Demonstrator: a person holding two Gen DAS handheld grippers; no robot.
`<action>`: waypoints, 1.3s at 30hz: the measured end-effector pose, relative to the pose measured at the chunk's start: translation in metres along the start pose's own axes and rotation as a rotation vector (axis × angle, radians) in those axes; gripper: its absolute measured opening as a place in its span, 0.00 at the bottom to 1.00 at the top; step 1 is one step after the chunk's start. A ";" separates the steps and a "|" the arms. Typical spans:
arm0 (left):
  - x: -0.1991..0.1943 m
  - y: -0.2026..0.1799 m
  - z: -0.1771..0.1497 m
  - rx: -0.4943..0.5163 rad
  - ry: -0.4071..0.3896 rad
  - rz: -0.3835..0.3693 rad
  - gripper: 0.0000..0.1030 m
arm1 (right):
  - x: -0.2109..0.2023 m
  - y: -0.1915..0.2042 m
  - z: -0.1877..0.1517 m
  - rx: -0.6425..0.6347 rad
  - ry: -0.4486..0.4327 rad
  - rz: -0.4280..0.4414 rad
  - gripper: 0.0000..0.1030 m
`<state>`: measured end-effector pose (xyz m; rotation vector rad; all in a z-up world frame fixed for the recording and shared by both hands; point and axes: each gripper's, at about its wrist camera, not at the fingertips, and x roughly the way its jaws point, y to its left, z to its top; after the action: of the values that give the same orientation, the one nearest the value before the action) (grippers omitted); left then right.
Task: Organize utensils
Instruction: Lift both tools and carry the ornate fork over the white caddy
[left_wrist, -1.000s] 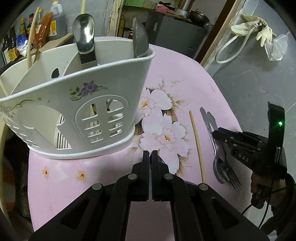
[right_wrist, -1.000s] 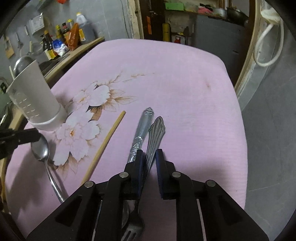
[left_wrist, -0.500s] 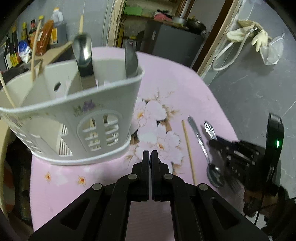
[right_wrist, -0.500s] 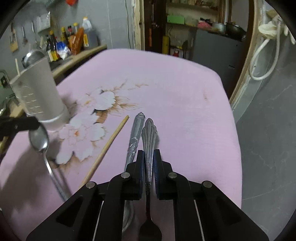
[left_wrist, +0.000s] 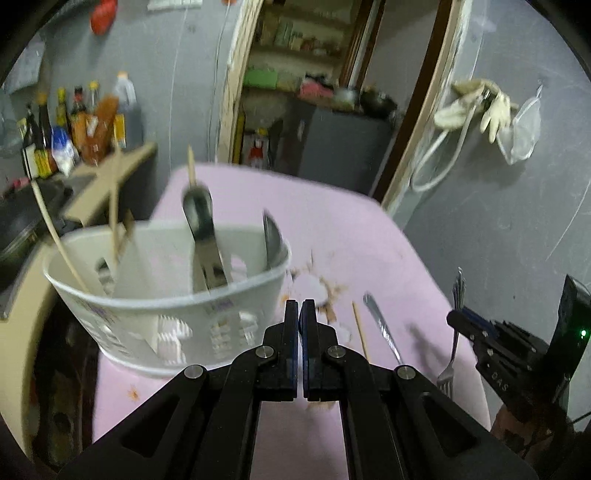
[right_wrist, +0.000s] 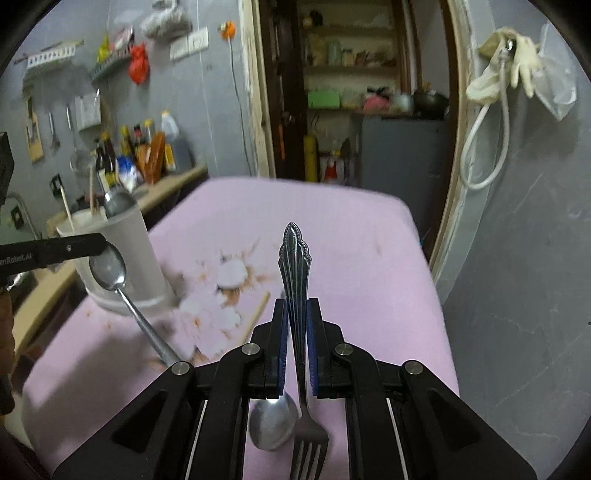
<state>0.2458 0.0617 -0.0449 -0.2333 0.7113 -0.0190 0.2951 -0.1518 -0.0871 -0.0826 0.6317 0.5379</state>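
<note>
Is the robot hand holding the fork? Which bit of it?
Yes. The right gripper pinches the fork around the middle of its handle, tines hanging down. The left gripper is shut on nothing.

- The left gripper (left_wrist: 299, 310) is black plastic with silver round screws and blue finger pads.
- The right gripper (right_wrist: 295, 310) is the same; a green light glows on its body.

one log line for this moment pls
right tool: shut on fork, lifted | left tool: shut, empty | spoon, chopstick on table | holder waiting
</note>
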 end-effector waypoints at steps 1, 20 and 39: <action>-0.005 0.000 0.003 0.010 -0.021 0.001 0.00 | -0.003 0.002 0.002 0.005 -0.017 -0.003 0.06; -0.046 0.013 0.016 0.138 -0.076 -0.081 0.00 | -0.036 0.031 0.002 0.066 -0.140 -0.119 0.01; -0.071 0.027 0.031 0.214 -0.115 -0.085 0.00 | -0.075 0.064 0.030 0.034 -0.233 -0.166 0.00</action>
<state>0.2104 0.1015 0.0180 -0.0586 0.5793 -0.1605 0.2284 -0.1243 -0.0138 -0.0388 0.4019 0.3693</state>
